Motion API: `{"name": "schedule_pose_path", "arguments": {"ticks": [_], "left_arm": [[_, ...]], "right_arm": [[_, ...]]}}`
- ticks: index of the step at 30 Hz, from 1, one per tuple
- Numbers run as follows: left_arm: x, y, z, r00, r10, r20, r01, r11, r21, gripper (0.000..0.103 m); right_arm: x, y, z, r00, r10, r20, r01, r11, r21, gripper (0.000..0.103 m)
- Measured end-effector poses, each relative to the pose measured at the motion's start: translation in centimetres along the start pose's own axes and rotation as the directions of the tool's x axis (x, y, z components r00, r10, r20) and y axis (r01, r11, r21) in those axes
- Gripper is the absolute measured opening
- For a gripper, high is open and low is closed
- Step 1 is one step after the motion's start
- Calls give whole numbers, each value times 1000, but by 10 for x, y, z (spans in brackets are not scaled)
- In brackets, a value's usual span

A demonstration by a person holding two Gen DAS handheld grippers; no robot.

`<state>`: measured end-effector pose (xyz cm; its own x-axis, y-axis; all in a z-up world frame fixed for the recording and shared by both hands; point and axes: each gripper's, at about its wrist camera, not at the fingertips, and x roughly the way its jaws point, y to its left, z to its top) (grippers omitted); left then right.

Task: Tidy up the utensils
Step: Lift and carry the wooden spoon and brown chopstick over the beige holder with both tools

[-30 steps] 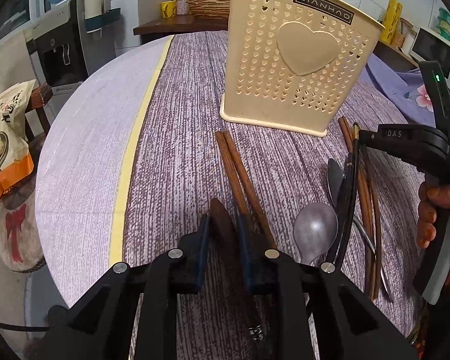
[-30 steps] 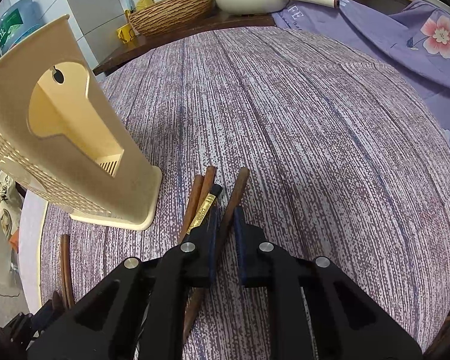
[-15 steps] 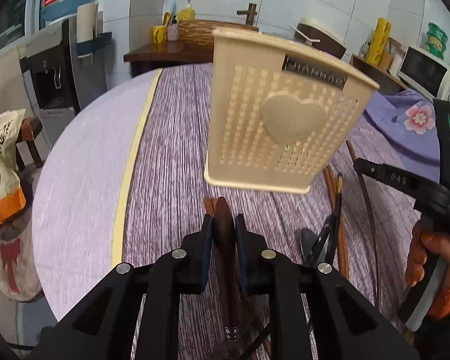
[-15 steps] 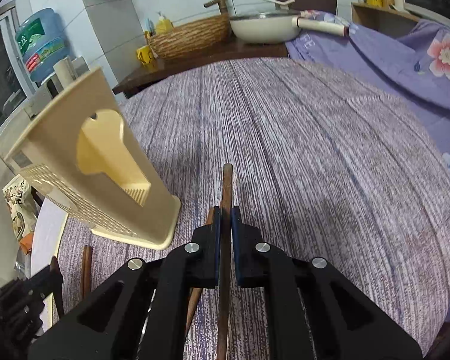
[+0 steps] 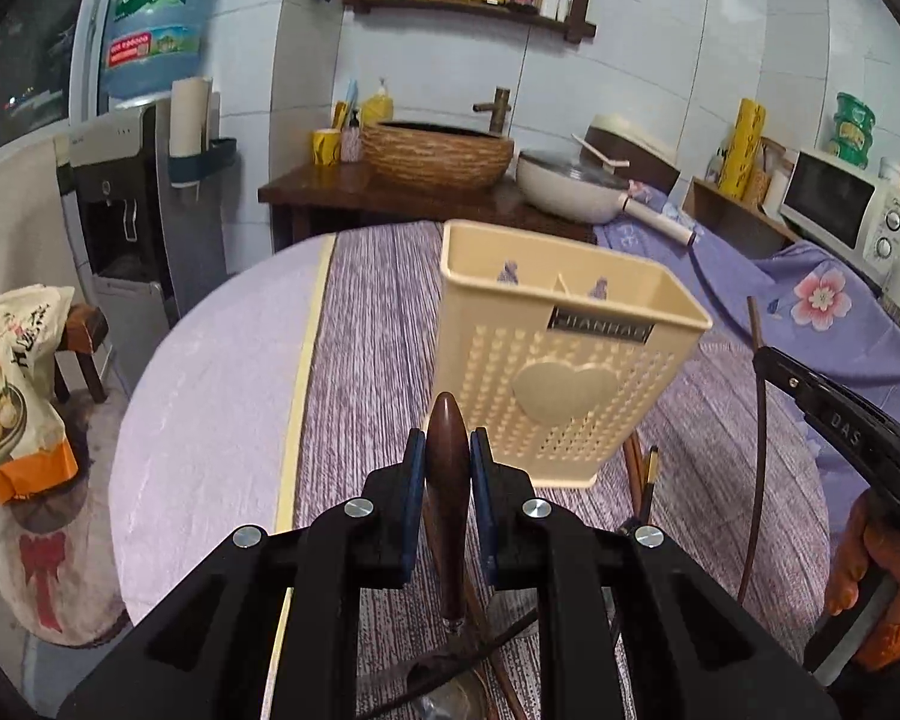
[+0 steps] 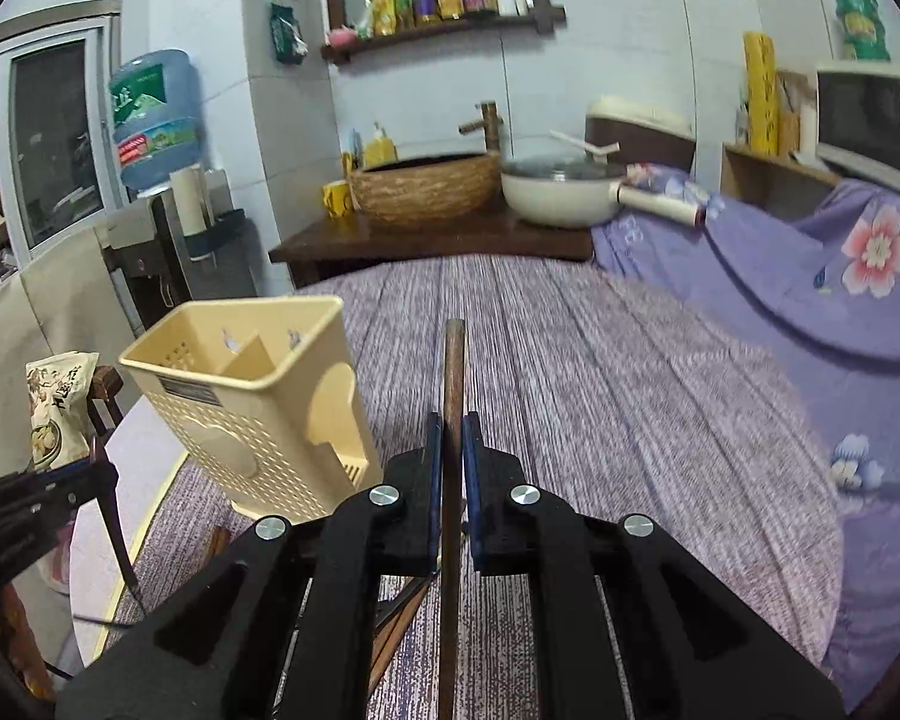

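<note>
Both grippers hung near the cream utensil holder (image 5: 564, 354): the left gripper (image 5: 447, 462) clamping a dark wooden handle (image 5: 447, 468), the right gripper (image 6: 448, 462) a brown chopstick (image 6: 453, 372), long axes pointing forward, the holder's open top ahead and below.

We count 1 holder (image 5: 570, 354), 2 grippers, approx. 3 chopsticks, 1 wooden-handled utensil (image 5: 447, 468).

Right hand-held gripper (image 6: 448, 462) clamped on brown chopstick (image 6: 453, 372), beside cream holder (image 6: 252, 402).
</note>
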<state>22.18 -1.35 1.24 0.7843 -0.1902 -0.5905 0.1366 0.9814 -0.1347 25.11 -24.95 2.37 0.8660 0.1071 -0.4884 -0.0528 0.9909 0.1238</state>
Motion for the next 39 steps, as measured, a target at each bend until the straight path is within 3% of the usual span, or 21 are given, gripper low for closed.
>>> {"name": "schedule_pose_path", "arguments": {"ticks": [12,28,39], "left_arm": [[-29,-2,13,995,23,101,-23,1000,-1,15],[-43,-2,19,986,43,160,-45,999,8,15],[-63,-10,40,983,-24,181,18,999,36,15]], "right_arm": [[-63,7,18,992,36,125,-30,998,-51,7],[-83,20,19,985,67,159,-50,993,-110,7],[-88,31,39,974,182,138,-168,980,-103,7]]}}
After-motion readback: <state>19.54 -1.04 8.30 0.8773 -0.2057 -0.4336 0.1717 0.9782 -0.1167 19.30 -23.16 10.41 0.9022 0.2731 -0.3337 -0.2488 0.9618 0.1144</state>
